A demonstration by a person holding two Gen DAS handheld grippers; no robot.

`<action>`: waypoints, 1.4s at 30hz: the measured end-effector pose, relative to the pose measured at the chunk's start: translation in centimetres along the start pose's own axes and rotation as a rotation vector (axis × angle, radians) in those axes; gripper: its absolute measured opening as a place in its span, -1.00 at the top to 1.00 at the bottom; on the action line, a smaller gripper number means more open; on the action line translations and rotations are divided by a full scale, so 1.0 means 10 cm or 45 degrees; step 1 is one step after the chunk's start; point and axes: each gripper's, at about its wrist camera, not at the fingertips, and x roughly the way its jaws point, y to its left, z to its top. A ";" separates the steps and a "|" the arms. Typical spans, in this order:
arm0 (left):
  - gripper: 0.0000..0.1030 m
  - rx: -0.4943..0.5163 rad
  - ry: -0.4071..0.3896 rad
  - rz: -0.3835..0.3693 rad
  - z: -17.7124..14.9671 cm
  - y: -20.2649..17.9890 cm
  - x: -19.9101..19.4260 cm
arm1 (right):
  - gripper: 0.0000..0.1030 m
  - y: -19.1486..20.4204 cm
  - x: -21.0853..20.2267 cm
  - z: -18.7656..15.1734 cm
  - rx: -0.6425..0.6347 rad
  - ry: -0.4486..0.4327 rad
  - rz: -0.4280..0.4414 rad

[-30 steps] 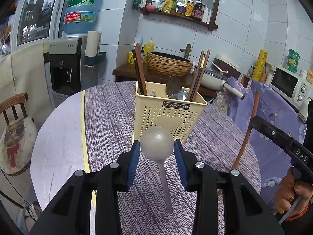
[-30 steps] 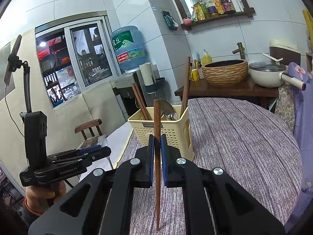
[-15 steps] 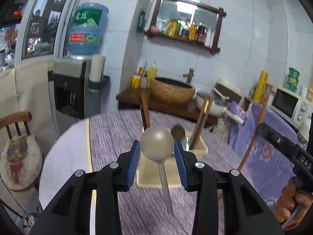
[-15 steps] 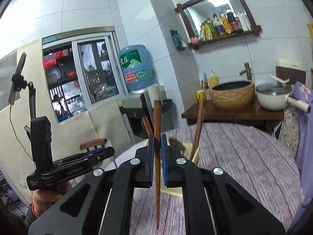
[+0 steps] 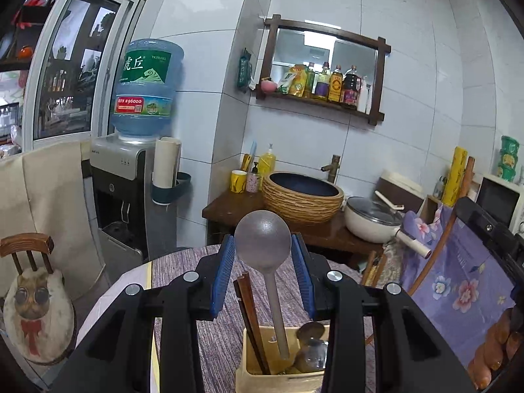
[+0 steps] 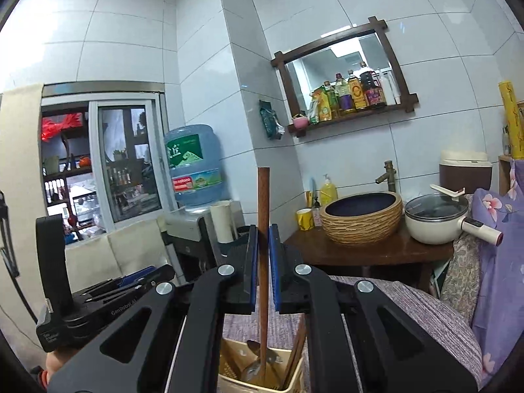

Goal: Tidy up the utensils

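My left gripper point(image 5: 262, 273) is shut on the bowl of a grey metal spoon point(image 5: 263, 245), handle hanging down into the cream plastic utensil basket point(image 5: 249, 378) below. The basket holds brown chopsticks point(image 5: 250, 314) and other metal spoons point(image 5: 311, 344). My right gripper point(image 6: 263, 268) is shut on a brown wooden chopstick point(image 6: 263, 196), upright, its lower end inside the same basket point(image 6: 229, 353). The left gripper also shows in the right wrist view point(image 6: 98, 301) at lower left.
The basket stands on a round table with a purple striped cloth point(image 5: 183, 281). Behind are a water dispenser point(image 5: 131, 177), a wooden counter with a woven basin point(image 5: 303, 199) and white pot point(image 5: 373, 222), and a cat-cushion chair point(image 5: 36, 304) on the left.
Both grippers have risen and come over the basket; it now lies under the fingers, with the spoon handle and chopstick tip inside it.
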 end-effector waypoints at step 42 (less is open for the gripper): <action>-0.90 0.048 0.012 0.044 -1.17 0.34 -0.92 | -0.52 0.08 -0.80 -1.18 -0.011 0.180 -0.022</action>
